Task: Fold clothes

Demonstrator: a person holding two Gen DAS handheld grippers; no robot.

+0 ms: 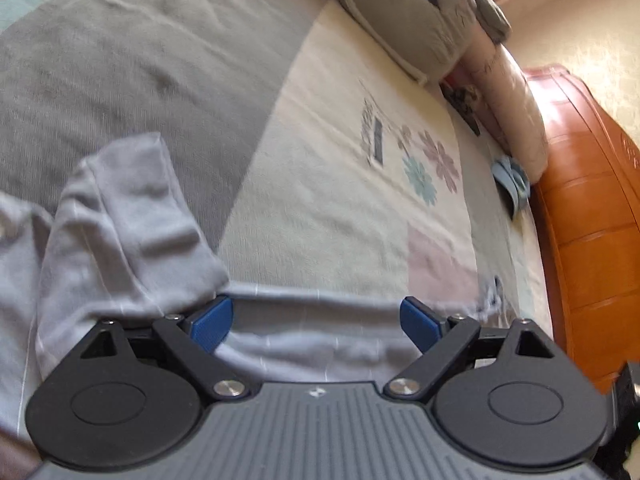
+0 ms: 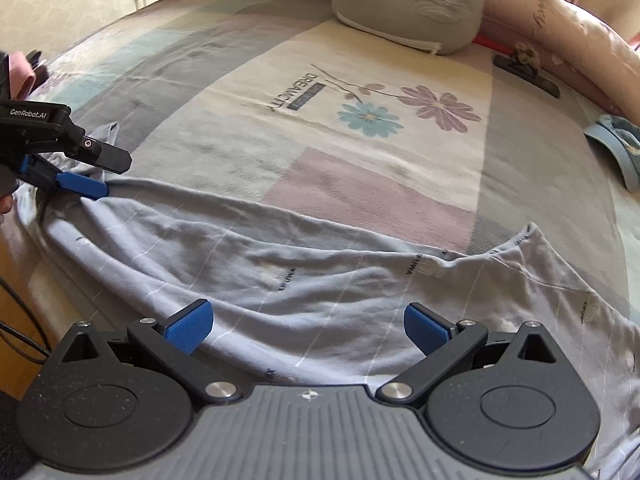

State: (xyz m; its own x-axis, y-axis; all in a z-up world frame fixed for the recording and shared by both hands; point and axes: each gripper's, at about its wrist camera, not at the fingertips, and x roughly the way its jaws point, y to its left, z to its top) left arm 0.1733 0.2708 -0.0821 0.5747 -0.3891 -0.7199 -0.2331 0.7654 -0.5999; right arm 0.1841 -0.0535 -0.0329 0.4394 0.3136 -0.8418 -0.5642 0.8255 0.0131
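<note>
A pale blue-grey T-shirt (image 2: 280, 280) with thin white lines lies crumpled along the near edge of the bed. My right gripper (image 2: 308, 326) hovers over its middle, open, with the cloth below its blue pads and nothing pinched. My left gripper (image 2: 108, 176) is at the shirt's left end, by the bunched sleeve. In the left wrist view the left gripper (image 1: 316, 320) stands wide open over the shirt's (image 1: 304, 332) edge. The folded-over sleeve (image 1: 128, 232) rests against its left pad (image 1: 212, 322). Neither pad presses on the cloth.
The bed sheet (image 2: 360, 152) has grey, cream and pink patches and printed flowers. At the head are a grey pillow (image 2: 412, 4) and a rolled pink quilt (image 2: 580, 48). A blue cloth item (image 2: 620, 148) lies at the right, beside an orange wooden bed frame (image 1: 588, 220).
</note>
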